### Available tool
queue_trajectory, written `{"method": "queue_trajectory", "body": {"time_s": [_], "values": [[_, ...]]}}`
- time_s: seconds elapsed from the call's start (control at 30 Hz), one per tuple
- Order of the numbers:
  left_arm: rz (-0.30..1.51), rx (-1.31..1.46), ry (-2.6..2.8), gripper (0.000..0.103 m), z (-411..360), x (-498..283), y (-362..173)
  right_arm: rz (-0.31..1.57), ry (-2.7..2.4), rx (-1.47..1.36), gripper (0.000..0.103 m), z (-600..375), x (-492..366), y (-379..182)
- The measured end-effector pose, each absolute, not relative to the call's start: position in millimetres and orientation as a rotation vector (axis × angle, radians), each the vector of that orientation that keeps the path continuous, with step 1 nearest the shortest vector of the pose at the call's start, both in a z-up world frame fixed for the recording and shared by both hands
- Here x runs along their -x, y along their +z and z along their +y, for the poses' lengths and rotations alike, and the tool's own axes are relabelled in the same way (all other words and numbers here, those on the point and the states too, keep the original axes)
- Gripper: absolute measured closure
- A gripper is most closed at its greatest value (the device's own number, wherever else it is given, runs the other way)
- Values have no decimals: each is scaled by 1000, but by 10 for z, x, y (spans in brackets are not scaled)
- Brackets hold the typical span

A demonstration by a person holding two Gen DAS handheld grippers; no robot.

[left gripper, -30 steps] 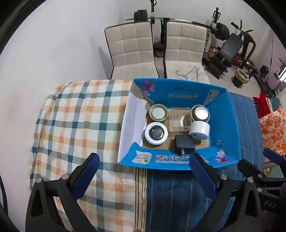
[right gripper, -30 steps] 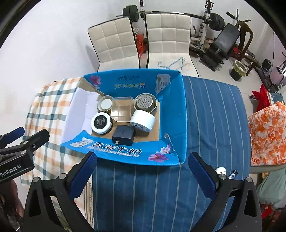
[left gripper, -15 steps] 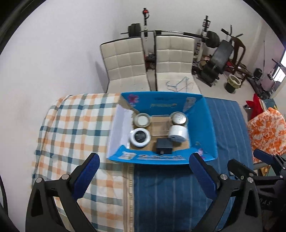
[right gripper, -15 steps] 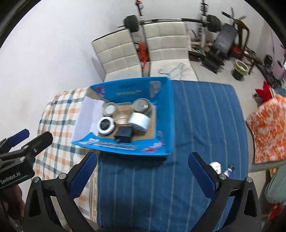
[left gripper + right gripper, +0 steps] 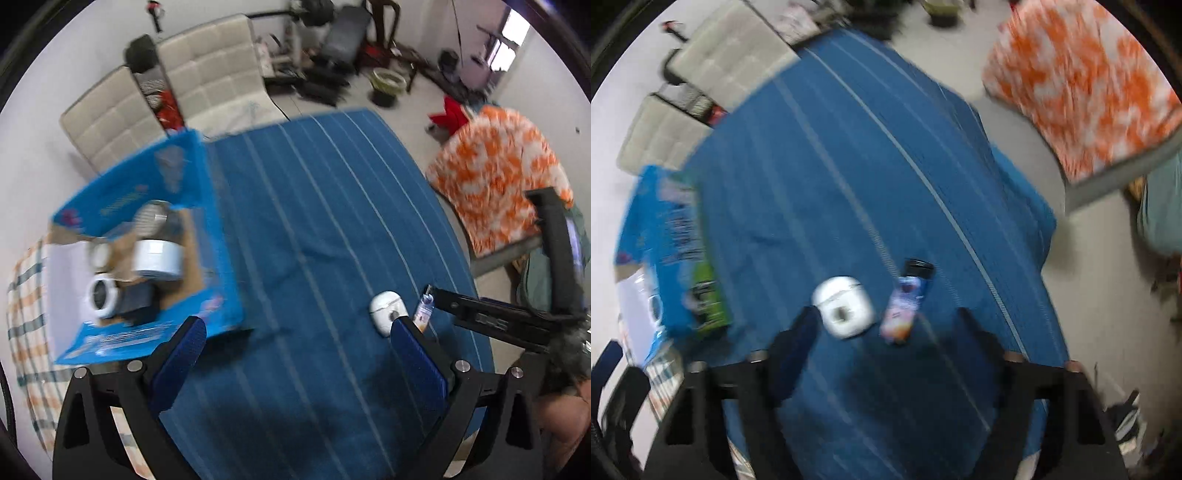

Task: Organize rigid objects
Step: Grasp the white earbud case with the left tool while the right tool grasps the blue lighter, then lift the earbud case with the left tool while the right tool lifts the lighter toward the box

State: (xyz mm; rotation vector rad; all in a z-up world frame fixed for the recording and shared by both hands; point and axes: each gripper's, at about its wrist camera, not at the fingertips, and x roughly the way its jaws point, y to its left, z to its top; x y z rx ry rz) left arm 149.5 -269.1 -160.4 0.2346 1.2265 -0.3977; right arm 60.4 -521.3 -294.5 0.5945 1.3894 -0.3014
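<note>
A blue cardboard box (image 5: 218, 236) stands at the left of the table and holds a white tape roll (image 5: 157, 258), a white round jar (image 5: 101, 298), a black adapter (image 5: 138, 301) and a metal tin (image 5: 151, 218). A white round case (image 5: 844, 307) and a small colourful tube (image 5: 907, 301) lie on the blue striped cloth. My right gripper (image 5: 886, 339) is open and empty, just in front of those two. My left gripper (image 5: 295, 350) is open and empty over the cloth; the case (image 5: 386, 310) and the tube (image 5: 424, 312) lie by its right finger. The right gripper's frame (image 5: 517, 317) shows at its right.
The box also shows at the left of the right wrist view (image 5: 668, 236). A checked cloth (image 5: 22, 273) covers the table's left end. Two white chairs (image 5: 207, 74) stand behind the table. An orange and white cloth (image 5: 498, 173) lies at the right. Both views are blurred.
Both grippers have swung to the right, away from the box. The white case and the tube now lie close in front of the right gripper. Both stay open.
</note>
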Motion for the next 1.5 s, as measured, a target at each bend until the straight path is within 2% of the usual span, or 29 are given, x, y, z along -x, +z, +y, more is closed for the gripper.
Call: {"method": "queue_trajectory", "body": {"time_s": [0.07,0.13,0.23,0.27,0.3,0.37,0.57,0.73,0.83,0.87,0.9,0.93,0.97,1.0,1.1,1.23,1.33,1.5], "values": [[1264,-249,-389,0,-2875,-1532,-1844,1414,-293,-614,39,-5250,-651,-3186],[1299,-248,-376,0,-2983,-1563,-2024,1444,-292,-596,50,-5227,-694,-3357],[1351,-221,-361,0,-3069,-1579,-2217,1442,-281,-525,56,-5134,-728,-3411],[1363,-214,-358,0,-3091,-1582,-2260,1464,-267,-490,67,-5088,-747,-3444],[1371,-211,-354,2,-3110,-1584,-2295,1467,-267,-461,73,-5084,-738,-3448],[1378,-200,-351,5,-3130,-1578,-2321,1490,-233,-423,75,-5094,-692,-3454],[1408,-197,-368,5,-3273,-1520,-2431,1512,-224,-350,76,-5343,-434,-3406],[1484,-147,-398,5,-3503,-1580,-2668,1523,-197,-461,74,-5525,-335,-3455],[1502,-160,-398,5,-3664,-1633,-2787,1508,-204,-524,70,-5610,-288,-3450],[1509,-172,-397,5,-3724,-1649,-2840,1506,-207,-536,64,-5614,-288,-3442],[1515,-183,-396,11,-3738,-1644,-2874,1506,-208,-544,62,-5621,-290,-3445],[1526,-197,-396,24,-3769,-1643,-2919,1507,-212,-543,61,-5626,-300,-3451],[1551,-209,-401,32,-3805,-1636,-2989,1507,-215,-538,60,-5616,-313,-3451],[1569,-205,-412,43,-3817,-1624,-3034,1507,-215,-537,55,-5601,-336,-3446],[1550,-234,-412,61,-3826,-1545,-3058,1515,-237,-472,53,-5509,-432,-3438],[1540,-234,-400,59,-3654,-1492,-3080,1507,-260,-299,53,-5261,-479,-3393],[1520,-258,-394,59,-3632,-1485,-3095,1497,-278,-280,54,-5238,-478,-3384],[1489,-283,-385,60,-3717,-1480,-3100,1488,-288,-246,72,-5261,-468,-3332]]}}
